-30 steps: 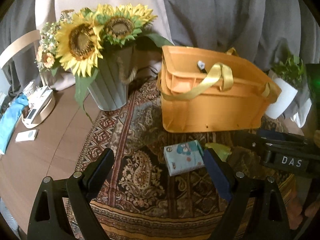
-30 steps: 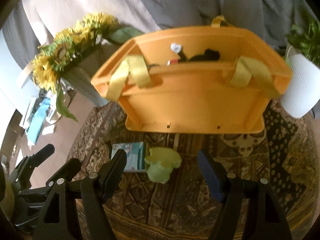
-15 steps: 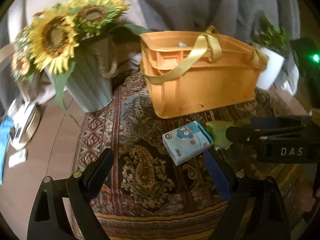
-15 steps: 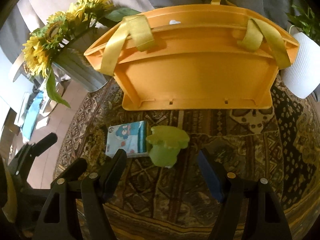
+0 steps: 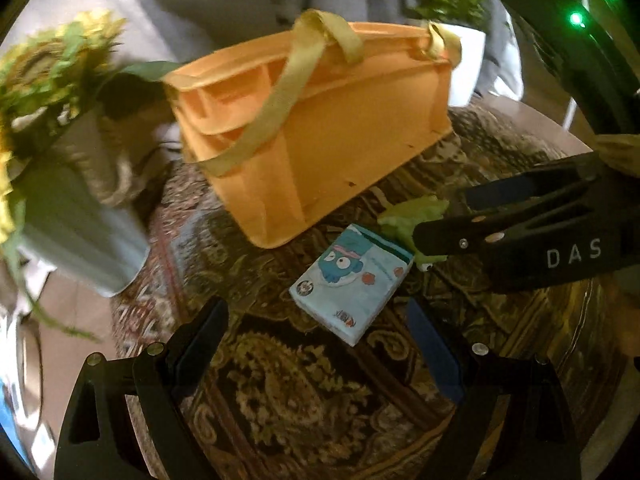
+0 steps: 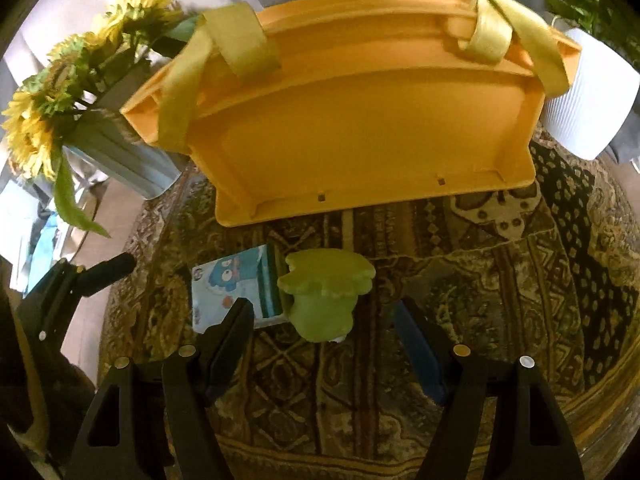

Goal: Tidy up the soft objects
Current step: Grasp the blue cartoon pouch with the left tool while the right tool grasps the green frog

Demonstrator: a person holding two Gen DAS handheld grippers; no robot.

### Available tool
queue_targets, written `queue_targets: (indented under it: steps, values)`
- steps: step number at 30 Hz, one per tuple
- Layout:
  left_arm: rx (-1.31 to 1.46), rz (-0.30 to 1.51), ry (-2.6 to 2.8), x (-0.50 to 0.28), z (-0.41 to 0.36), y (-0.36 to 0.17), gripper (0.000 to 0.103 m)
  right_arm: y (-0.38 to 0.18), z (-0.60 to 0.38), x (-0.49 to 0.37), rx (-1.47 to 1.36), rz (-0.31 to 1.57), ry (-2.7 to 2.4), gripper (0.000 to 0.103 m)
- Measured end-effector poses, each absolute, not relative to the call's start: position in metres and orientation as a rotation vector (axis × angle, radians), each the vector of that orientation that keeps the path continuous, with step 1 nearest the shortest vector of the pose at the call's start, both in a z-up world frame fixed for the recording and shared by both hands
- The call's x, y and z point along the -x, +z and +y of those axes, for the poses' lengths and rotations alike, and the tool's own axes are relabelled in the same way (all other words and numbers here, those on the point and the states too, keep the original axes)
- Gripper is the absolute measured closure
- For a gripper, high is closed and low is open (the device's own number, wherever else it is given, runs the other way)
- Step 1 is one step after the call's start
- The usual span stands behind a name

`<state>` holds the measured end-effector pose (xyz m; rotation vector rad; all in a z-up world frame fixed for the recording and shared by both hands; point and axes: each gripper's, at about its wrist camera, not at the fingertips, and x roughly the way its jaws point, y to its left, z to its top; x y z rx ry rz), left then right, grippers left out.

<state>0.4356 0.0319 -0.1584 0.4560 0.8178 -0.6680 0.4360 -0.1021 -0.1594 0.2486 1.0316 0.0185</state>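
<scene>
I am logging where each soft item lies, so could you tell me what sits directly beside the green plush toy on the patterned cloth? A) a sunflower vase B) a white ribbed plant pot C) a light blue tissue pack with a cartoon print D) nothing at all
C: in the right wrist view the green plush toy lies against the light blue tissue pack, in front of the orange tote organizer.

The left wrist view looks low and close across the rug (image 5: 280, 392), angled right toward the bag's (image 5: 344, 136) corner. The right wrist view faces the bag (image 6: 360, 128) squarely from close, slightly above. Both share the bag, the tissue pack (image 5: 352, 280) (image 6: 232, 284), the green toy (image 5: 412, 216) (image 6: 324, 300) and the sunflowers (image 5: 44, 64) (image 6: 60, 80).
</scene>
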Motion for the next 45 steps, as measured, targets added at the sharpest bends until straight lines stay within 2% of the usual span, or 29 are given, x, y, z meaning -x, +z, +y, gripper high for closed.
queue_targets:
  steps: [10,20,22,28,45]
  values:
    - [-0.504,0.836,-0.852,-0.453,0.016,-0.168,0.014,-0.172,-0.096,-0.451,-0.282,1.065,-0.013,0.034]
    - [-0.497,0.882,-0.911,-0.465,0.006,-0.181,0.032,-0.181,-0.102,-0.460,-0.303,1.086,-0.004,0.039]
    - [-0.474,0.900,-0.923,-0.467,0.005,-0.182,0.038,-0.181,-0.102,-0.462,-0.303,1.084,0.006,0.045]
    - [-0.425,0.916,-0.868,-0.465,0.006,-0.181,0.040,-0.180,-0.105,-0.466,-0.319,1.079,0.035,0.056]
    - [-0.102,0.920,-0.502,-0.429,0.015,-0.152,0.042,-0.149,-0.144,-0.427,-0.295,0.998,0.055,0.056]
